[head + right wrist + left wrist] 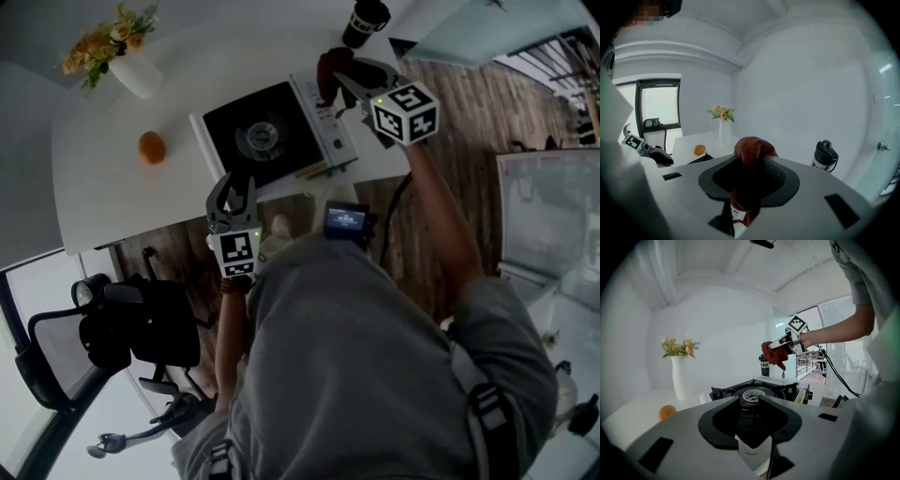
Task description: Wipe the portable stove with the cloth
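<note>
1. Rust-red, nubbly woven cloth [751,150] is bunched into a soft lump and clamped between the black jaws of the right gripper [750,161]; a tail of it hangs below them.
2. In the head view that gripper [342,82] sits right of centre at the top of the frame. The cloth [330,73] is over the right edge of the portable stove [267,136]; whether it touches the metal I cannot tell.
3. The stove is a flat rectangular box – matte black top, round metallic burner ring [258,139] in the middle, pale silver strip along its right side. It lies near the table's lower edge in the upper middle of the frame.
4. The left gripper [237,183] is at frame centre, just below the stove. Its curved black jaws stand a little apart with nothing between them; in its own view [751,401] the stove [759,391] shows beyond the tips.
5. The table [103,187] is smooth and white with a rounded corner, filling the upper left. On it stand a white vase [136,73] of yellow-orange flowers [103,42], a small orange fruit [152,147] and – at the top edge – a dark bottle [366,21].
6. Brown wood-plank floor [450,122] shows at the right, and a black mesh office chair [103,328] at the lower left.
7. The walls are plain white.
</note>
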Demonstrator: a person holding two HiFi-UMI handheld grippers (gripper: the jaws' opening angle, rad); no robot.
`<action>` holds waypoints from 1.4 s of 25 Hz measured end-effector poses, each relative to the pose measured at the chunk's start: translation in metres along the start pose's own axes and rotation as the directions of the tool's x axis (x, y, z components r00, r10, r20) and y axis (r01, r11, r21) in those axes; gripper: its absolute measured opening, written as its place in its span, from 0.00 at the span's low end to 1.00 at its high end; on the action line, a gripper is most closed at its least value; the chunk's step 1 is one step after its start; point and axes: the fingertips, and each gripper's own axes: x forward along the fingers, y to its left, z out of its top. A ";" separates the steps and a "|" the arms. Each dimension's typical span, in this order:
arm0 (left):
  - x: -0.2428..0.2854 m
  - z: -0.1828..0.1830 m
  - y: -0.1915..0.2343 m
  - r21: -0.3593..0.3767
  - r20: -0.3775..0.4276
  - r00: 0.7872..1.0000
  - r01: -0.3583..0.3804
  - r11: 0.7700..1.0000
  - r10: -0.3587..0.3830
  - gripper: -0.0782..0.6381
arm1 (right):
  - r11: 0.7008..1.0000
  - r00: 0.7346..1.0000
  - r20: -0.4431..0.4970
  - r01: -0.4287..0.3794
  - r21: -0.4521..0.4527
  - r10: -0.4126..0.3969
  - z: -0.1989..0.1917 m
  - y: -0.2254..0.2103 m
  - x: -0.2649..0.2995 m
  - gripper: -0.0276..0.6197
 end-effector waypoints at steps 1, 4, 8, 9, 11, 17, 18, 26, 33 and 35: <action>0.001 -0.002 0.000 0.002 -0.006 1.000 0.002 1.000 -0.002 0.30 | 1.000 1.000 -0.027 -0.016 -0.005 0.016 -0.003 -0.002 0.010 0.23; 0.004 -0.009 -0.002 0.010 -0.024 1.000 0.008 1.000 -0.008 0.33 | 0.998 0.990 -0.128 -0.058 -0.027 0.054 -0.020 -0.006 0.043 0.23; 0.010 -0.017 -0.009 0.043 -0.058 0.997 0.052 0.998 -0.049 0.40 | 0.997 0.966 -0.249 -0.073 0.001 0.070 -0.051 -0.013 0.081 0.23; 0.012 -0.016 -0.009 0.042 -0.053 0.997 0.055 0.998 -0.052 0.40 | 0.998 0.961 -0.270 -0.066 0.010 0.066 -0.056 -0.015 0.090 0.23; 0.012 -0.014 -0.004 0.020 -0.023 0.999 0.038 0.999 -0.038 0.40 | 0.998 0.947 -0.316 -0.053 0.015 0.055 -0.066 -0.018 0.103 0.23; 0.012 -0.018 0.000 0.023 -0.010 1.000 0.029 0.999 -0.029 0.40 | 0.999 0.923 -0.384 -0.033 0.005 0.032 -0.094 -0.014 0.122 0.23; 0.013 -0.021 -0.004 0.062 -0.035 0.999 0.041 0.997 -0.039 0.40 | 0.999 0.922 -0.386 -0.033 0.001 0.031 -0.094 -0.013 0.122 0.23; 0.015 -0.027 -0.004 0.108 -0.044 0.999 0.029 0.994 -0.024 0.43 | 0.999 0.920 -0.389 -0.040 0.027 0.048 -0.094 -0.012 0.124 0.22; 0.014 -0.022 0.002 0.090 -0.029 0.999 0.028 0.996 -0.025 0.35 | 0.998 0.924 -0.380 -0.030 0.056 0.049 -0.094 -0.012 0.122 0.21; 0.016 -0.027 -0.002 0.143 -0.062 0.998 0.027 0.989 -0.018 0.35 | 0.998 0.917 -0.397 -0.032 0.057 0.052 -0.095 -0.011 0.124 0.21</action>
